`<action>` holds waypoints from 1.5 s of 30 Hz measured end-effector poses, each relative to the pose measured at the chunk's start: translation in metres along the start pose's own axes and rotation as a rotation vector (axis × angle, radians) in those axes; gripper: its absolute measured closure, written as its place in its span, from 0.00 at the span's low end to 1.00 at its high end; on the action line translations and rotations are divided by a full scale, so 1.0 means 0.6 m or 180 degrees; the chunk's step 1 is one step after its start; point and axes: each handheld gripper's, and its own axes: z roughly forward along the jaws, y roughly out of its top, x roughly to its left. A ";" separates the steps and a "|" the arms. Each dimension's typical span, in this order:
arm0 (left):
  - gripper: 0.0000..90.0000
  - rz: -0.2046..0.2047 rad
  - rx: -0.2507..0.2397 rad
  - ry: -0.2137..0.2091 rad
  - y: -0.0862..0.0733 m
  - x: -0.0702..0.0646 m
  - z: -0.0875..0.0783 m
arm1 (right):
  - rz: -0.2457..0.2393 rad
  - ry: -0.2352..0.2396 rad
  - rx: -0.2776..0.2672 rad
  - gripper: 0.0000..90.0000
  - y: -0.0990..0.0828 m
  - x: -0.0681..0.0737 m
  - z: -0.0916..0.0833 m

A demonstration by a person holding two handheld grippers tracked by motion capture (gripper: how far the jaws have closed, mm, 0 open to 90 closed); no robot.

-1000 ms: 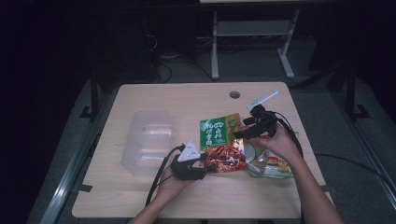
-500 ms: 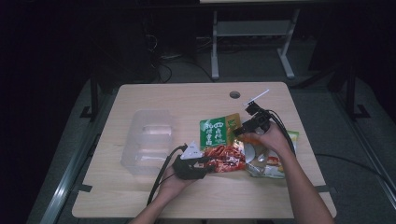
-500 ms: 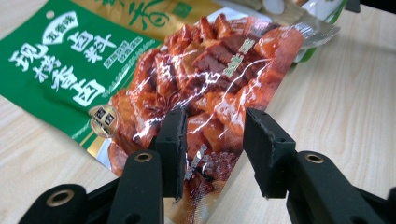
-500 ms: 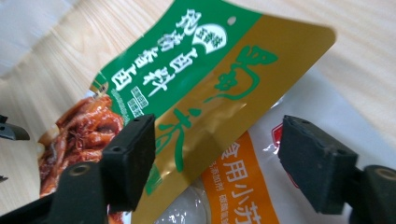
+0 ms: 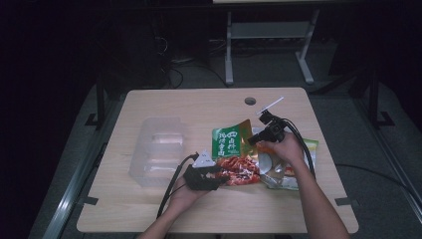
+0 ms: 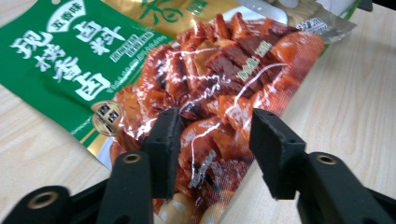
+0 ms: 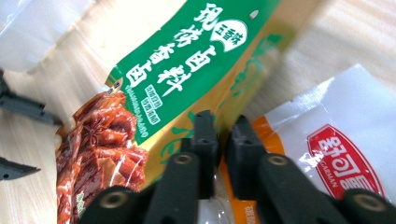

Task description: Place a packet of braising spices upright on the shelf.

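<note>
At the centre of the high view the green pouch point(image 5: 230, 149) lies on the table point(image 5: 174, 104), overlapping a white packet point(image 5: 288, 172) at its right. The clear tub point(image 5: 157, 149) at left holds a pale lump. The right gripper point(image 7: 221, 140) has just clenched on the pouch's glossy gold edge. The left gripper point(image 6: 212, 140) is released, its jaws just opening astride the crinkled red end.

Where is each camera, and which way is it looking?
High view: above the person's side, facing forward and down at the table; both forearms, left gripper, right gripper.
Left gripper view: rides the left gripper, looking along its parted jaws, which straddle the green and red snack bag.
Right gripper view: rides the right gripper, jaws just closed on that bag's edge, beside the white packet.
Shared: the bag.
</note>
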 end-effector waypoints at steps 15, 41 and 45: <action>0.31 -0.0326 -0.0300 0.0121 0.012 0.006 -0.025 | -0.0361 0.0080 -0.0618 1.00 -0.027 0.063 -0.078; 0.79 -0.0669 -0.0590 -0.0401 0.040 0.028 -0.008 | -0.0928 0.0172 -0.1249 1.00 -0.102 0.139 -0.151; 0.90 -0.0593 -0.0594 -0.0367 0.041 0.021 -0.018 | -0.0901 0.0179 -0.1308 1.00 -0.113 0.138 -0.152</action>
